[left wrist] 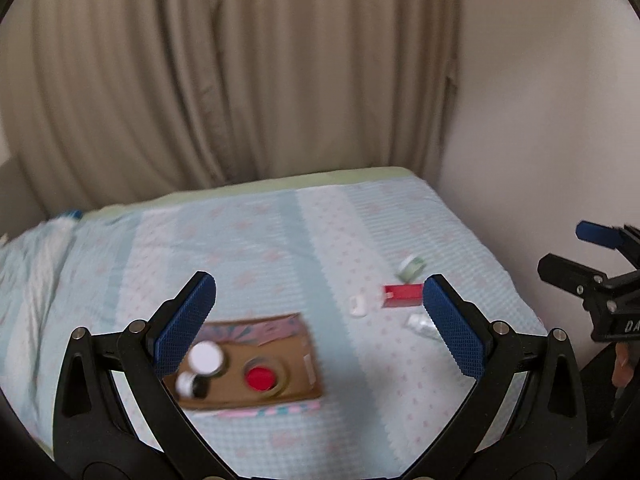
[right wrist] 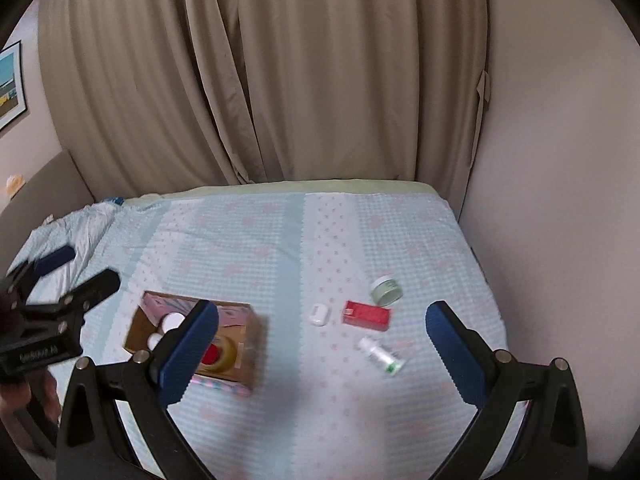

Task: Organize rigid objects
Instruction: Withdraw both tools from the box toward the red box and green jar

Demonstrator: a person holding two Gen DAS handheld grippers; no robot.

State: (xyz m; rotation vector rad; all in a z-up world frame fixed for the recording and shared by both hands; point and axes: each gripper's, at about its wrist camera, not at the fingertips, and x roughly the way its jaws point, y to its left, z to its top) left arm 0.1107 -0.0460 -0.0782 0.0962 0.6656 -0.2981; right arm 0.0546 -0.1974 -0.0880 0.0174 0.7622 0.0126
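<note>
Where it lies flat, red box looks rectangular

Left tongs blocking part of cardboard box, motion blur throughout

On the bed, a cardboard box sits at about eight o'clock from the middle, with several containers standing inside it. At about four o'clock, well apart from the box, lie four loose things: a small case, a carton just at its three o'clock, a jar behind the carton, and a tube before it. A curtain hangs at twelve o'clock.
</note>
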